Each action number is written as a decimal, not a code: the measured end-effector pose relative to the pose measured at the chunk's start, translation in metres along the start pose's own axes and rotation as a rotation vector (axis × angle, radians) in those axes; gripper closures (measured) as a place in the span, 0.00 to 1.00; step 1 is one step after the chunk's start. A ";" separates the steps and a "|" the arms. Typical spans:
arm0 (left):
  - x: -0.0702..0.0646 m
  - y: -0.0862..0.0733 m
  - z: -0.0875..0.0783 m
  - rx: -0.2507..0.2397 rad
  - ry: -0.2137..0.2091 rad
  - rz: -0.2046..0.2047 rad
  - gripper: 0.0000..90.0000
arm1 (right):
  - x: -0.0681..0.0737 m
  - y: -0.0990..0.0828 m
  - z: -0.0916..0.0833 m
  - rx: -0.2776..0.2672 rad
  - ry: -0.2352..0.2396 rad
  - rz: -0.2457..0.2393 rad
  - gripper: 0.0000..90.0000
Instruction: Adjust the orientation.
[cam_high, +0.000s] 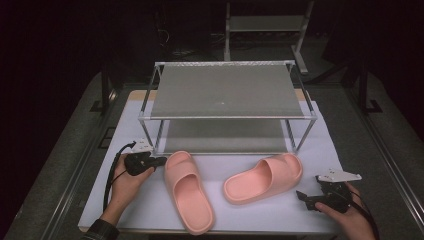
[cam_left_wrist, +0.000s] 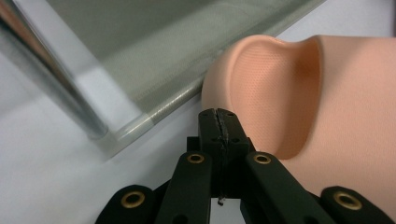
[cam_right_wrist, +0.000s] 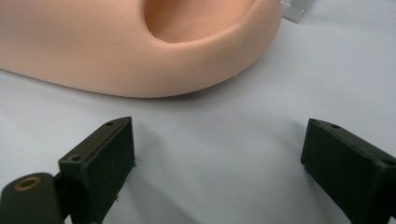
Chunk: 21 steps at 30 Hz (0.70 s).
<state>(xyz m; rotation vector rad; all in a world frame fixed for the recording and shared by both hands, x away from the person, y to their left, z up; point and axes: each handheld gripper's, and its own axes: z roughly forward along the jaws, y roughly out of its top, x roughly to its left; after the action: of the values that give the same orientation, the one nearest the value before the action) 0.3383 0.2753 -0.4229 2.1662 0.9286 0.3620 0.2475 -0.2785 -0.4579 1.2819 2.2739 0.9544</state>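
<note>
Your left gripper (cam_high: 161, 161) sits at the near left of the white table top (cam_high: 310, 145), and its black jaws are pressed together with nothing between them; in the left gripper view (cam_left_wrist: 218, 126) the two pads meet along a thin seam. The tips rest just beside the far end of the left pink foam slide sandal (cam_high: 187, 192), close to it, though you cannot tell from these views whether they touch it. That sandal lies lengthwise, one end toward the rack and the other end reaching the near edge of the table. In the left gripper view its textured footbed and broad strap (cam_left_wrist: 299, 98) rise just right of the closed tips.

Your right gripper (cam_high: 301, 196) lies at the near right, held low over the table with its jaws spread wide and empty; the right gripper view (cam_right_wrist: 219, 158) shows bare white surface between the two pads. The right pink foam slide sandal (cam_high: 265, 177) lies at an angle between the two grippers, near the right gripper's tips but apart from them, and its rounded rim (cam_right_wrist: 140, 51) fills the far side of that view.

Beyond both sandals stands the two-tier metal-framed rack with grey shelves (cam_high: 225, 90), its lower shelf corner (cam_left_wrist: 126, 126) just left of your left gripper's tips.
</note>
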 end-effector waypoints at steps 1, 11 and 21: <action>0.000 0.000 0.000 0.000 0.000 0.000 1.00 | 0.000 0.000 0.000 0.000 0.000 0.000 0.10; -0.014 0.023 0.023 0.005 -0.021 0.051 1.00 | 0.000 0.000 0.000 0.001 0.000 0.001 0.10; -0.030 0.042 0.043 -0.009 -0.053 0.079 1.00 | 0.000 0.000 0.000 0.000 0.001 0.001 0.10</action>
<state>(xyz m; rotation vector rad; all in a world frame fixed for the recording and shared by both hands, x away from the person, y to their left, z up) 0.3602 0.2123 -0.4208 2.1983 0.8123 0.3441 0.2475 -0.2786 -0.4579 1.2832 2.2743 0.9549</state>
